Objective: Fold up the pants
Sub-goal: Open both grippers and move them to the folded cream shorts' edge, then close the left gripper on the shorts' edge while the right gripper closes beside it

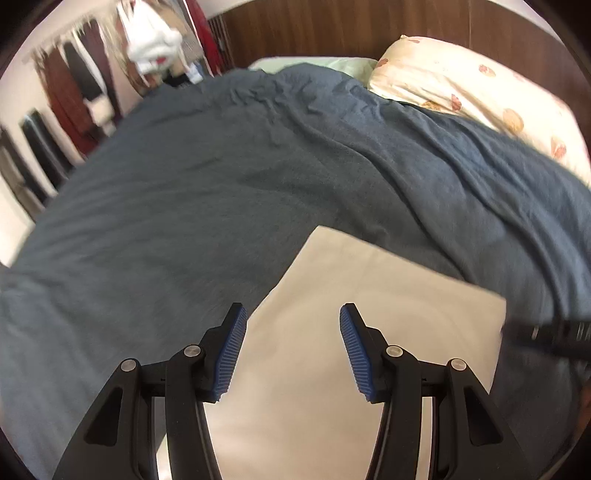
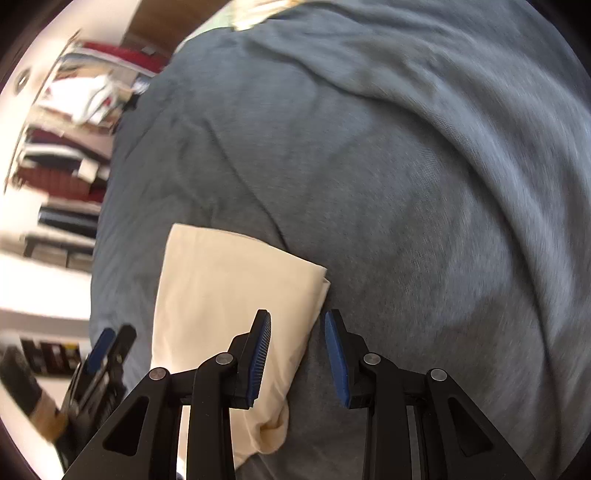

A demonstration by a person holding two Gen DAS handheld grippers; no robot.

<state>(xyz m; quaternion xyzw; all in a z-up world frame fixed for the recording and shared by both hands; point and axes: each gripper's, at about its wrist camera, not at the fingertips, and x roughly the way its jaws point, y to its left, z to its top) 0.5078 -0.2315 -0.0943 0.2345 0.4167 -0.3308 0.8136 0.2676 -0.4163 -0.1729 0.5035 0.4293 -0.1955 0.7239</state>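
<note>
The cream pants lie folded into a flat rectangle on the blue blanket. My left gripper is open and empty, hovering above the folded pants. In the right wrist view the pants lie at the lower left on the blanket. My right gripper is open and empty, over the pants' right edge. The left gripper also shows in the right wrist view at the far left, and the right gripper's dark body shows blurred in the left wrist view.
A floral pillow lies at the head of the bed against a wooden headboard. Hanging clothes and shelves of folded clothes stand beyond the bed's left side. The blanket has ridged folds on the right.
</note>
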